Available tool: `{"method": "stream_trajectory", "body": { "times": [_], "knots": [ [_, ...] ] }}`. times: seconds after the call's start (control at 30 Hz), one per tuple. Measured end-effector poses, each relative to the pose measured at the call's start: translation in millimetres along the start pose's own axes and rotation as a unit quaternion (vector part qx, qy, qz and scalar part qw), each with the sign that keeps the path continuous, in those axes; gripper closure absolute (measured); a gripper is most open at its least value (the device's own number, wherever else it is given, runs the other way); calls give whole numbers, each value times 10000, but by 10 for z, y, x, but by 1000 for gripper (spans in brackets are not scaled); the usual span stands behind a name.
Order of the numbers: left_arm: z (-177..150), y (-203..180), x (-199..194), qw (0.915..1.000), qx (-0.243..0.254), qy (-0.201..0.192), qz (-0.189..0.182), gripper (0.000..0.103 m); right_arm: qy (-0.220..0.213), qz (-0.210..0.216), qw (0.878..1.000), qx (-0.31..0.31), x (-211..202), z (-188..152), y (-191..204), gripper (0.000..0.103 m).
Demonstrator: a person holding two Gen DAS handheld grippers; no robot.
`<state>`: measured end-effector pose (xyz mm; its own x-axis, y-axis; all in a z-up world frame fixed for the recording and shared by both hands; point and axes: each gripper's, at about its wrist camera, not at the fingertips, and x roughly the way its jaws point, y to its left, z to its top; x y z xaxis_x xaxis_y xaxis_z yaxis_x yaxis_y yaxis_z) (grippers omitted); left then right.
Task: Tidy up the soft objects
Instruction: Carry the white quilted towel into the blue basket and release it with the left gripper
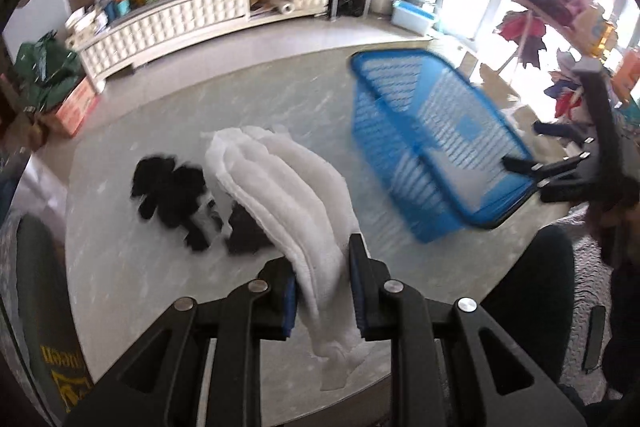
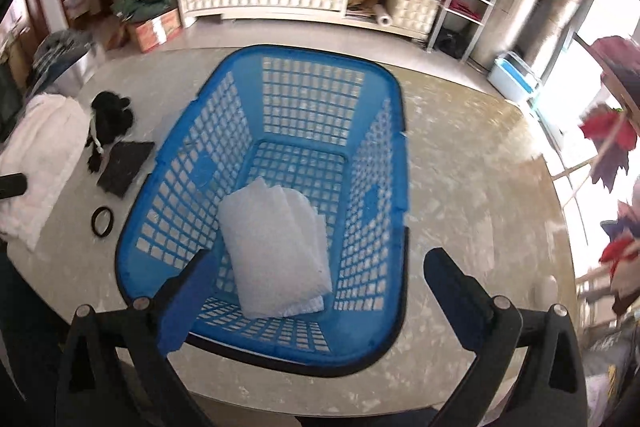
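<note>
Left gripper [image 1: 323, 281] clenches white cloth [image 1: 280, 187]; right gripper [image 2: 320, 307] gapes above blue basket [image 2: 384, 131]

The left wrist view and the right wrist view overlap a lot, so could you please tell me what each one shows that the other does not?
Only the left wrist view shows the left claw shut on a hanging white padded cloth.

Only the right wrist view shows the folded white cloth lying inside the basket, the black ring on the table, and the right claw open with nothing between its fingers.

Both show the blue basket, the black plush toy and the dark square mat.
</note>
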<state>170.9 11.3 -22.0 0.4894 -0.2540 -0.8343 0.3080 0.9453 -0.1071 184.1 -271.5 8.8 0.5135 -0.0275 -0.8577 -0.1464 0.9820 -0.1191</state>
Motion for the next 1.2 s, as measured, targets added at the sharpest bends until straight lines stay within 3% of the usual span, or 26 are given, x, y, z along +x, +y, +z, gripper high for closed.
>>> {"method": "stream_trajectory", "body": {
  "times": [0.33, 0.5, 0.8, 1.2],
  "knots": [
    [696, -639, -141, 9968, 649, -399, -243, 83, -27, 137, 9993, 357, 44, -149, -14, 0],
    [979, -845, -5, 9949, 707, -505, -515, 83, -53, 233, 9975, 661, 78, -172, -130, 0],
    [1155, -1108, 620, 9927, 703, -186, -960, 83, -147, 176, 9943, 1043, 137, -186, -324, 0],
    [1238, -1215, 1292, 9887, 1109, 175, -993, 83, 118, 197, 9932, 1141, 400, -222, -397, 0]
  ]
}}
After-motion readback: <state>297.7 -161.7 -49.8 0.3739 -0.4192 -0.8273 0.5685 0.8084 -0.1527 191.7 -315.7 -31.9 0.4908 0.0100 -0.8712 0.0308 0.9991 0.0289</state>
